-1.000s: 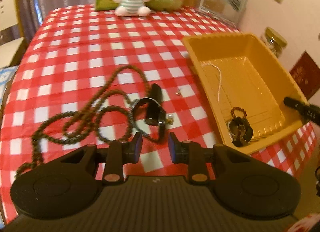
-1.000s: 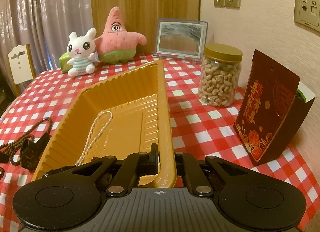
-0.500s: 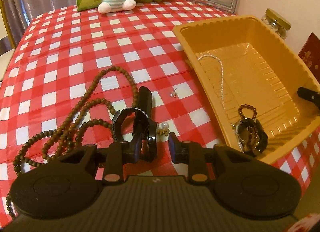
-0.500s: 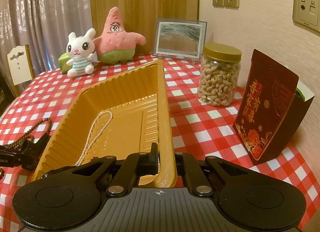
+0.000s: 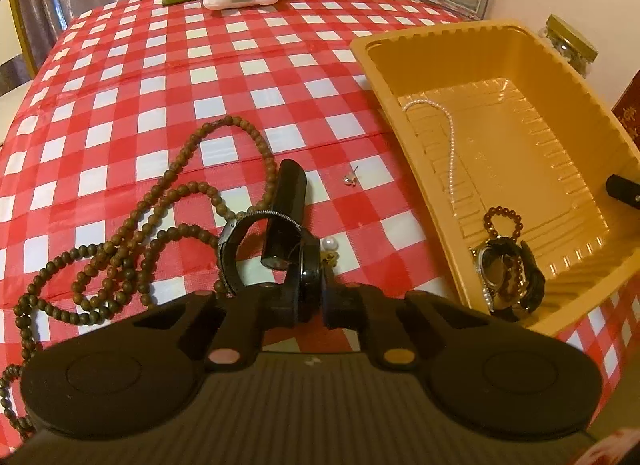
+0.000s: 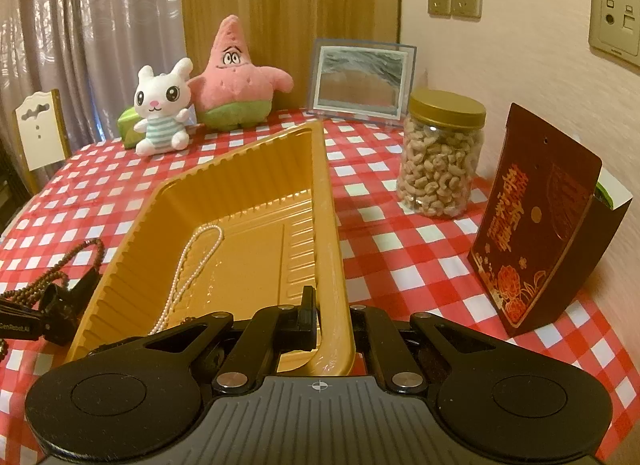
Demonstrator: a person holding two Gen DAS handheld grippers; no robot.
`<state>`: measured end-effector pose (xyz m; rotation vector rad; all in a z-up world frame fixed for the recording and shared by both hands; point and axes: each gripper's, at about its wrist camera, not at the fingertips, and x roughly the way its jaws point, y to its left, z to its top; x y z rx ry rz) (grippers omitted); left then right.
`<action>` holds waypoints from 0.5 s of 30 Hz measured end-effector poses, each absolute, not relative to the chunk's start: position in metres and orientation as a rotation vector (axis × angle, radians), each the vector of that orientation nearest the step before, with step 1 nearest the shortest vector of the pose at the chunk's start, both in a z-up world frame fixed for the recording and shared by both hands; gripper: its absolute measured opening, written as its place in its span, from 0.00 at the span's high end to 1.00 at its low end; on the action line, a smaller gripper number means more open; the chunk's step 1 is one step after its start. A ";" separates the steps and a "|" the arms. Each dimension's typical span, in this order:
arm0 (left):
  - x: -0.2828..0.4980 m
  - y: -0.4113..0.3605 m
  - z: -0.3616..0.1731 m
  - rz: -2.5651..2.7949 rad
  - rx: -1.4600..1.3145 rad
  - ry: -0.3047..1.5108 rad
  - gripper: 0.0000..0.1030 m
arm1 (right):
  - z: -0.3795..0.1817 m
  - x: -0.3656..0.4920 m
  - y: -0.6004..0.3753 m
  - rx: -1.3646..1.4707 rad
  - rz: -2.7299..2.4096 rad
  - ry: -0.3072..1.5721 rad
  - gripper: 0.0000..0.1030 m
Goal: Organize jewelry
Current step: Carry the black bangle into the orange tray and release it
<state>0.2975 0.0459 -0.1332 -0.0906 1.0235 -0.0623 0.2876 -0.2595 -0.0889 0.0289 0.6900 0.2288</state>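
Left gripper (image 5: 309,301): pinching the black watch (image 5: 308,277) by its round face, jaws narrow around it.
Black watch: low on the checked cloth (image 5: 160,77), at 6 o'clock in the left view, strap (image 5: 290,195) sticking up toward 12.
Right gripper (image 6: 332,321): clamped on the near rim of the yellow tray (image 6: 240,201), one finger inside, one outside.
Yellow tray: at 3 o'clock in the left view; holding a pearl string (image 5: 450,133), another watch (image 5: 506,277) and a small bead ring (image 5: 502,221).
Brown beads (image 5: 132,241): long loops at 9 o'clock, touching the watch strap.
Risk one: beads likely to snag on the strap and get dragged along.
Risk two: thin grip on a smooth face, so maybe a slip and a drop.
Risk three: pearl earring (image 5: 331,244) just beside the watch, easy to knock away; tiny stud (image 5: 351,180) at 12 o'clock too.
Risk four: tray tipping if pulled up hard by the rim.
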 end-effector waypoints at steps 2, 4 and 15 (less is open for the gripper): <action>0.294 0.044 -0.129 -0.069 -0.096 1.010 0.92 | -0.089 0.287 -0.259 0.029 0.229 0.690 0.96; 0.290 0.043 -0.123 -0.071 -0.107 0.995 0.92 | -0.089 0.287 -0.260 0.029 0.229 0.689 0.96; 0.281 0.018 -0.065 -0.156 -0.154 0.863 0.92 | -0.088 0.289 -0.258 0.034 0.230 0.687 0.96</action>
